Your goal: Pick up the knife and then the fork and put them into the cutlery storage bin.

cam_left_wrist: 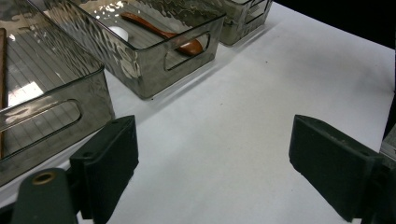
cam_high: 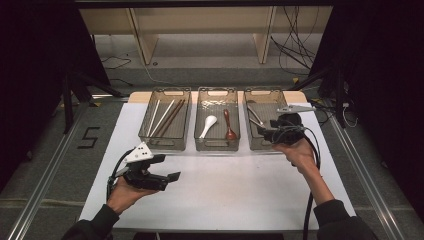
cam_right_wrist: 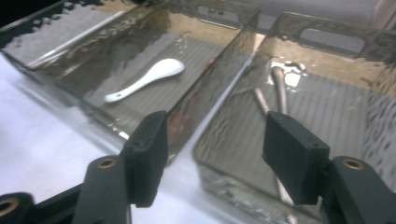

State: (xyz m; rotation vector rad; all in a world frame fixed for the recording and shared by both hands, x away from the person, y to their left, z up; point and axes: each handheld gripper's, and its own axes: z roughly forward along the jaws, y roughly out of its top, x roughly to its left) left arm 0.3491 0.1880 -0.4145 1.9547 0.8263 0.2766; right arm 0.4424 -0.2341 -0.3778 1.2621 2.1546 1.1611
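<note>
Three smoky clear bins stand in a row on a white mat (cam_high: pixel 225 185). The left bin (cam_high: pixel 172 90) holds chopsticks (cam_high: pixel 165 117). In the middle bin (cam_high: pixel 217 90) lie a white spoon (cam_high: pixel 208 126) (cam_right_wrist: pixel 149 78) and a brown spoon (cam_high: pixel 229 125) (cam_left_wrist: pixel 163 33). Metal utensils (cam_high: pixel 255 116) (cam_right_wrist: pixel 279 88) rest in the right bin (cam_high: pixel 264 92). My right gripper (cam_high: pixel 265 134) (cam_right_wrist: pixel 215 149) hovers at that bin's near end, jaws open and empty. My left gripper (cam_high: pixel 172 177) (cam_left_wrist: pixel 212 163) is open over bare mat, in front of the left bin.
The bins fill the mat's far half; the near half between my two hands is bare white surface. A wooden shelf frame (cam_high: pixel 200 30) and loose cables (cam_high: pixel 295 45) lie beyond the table. Metal rails (cam_high: pixel 45 175) run along both sides.
</note>
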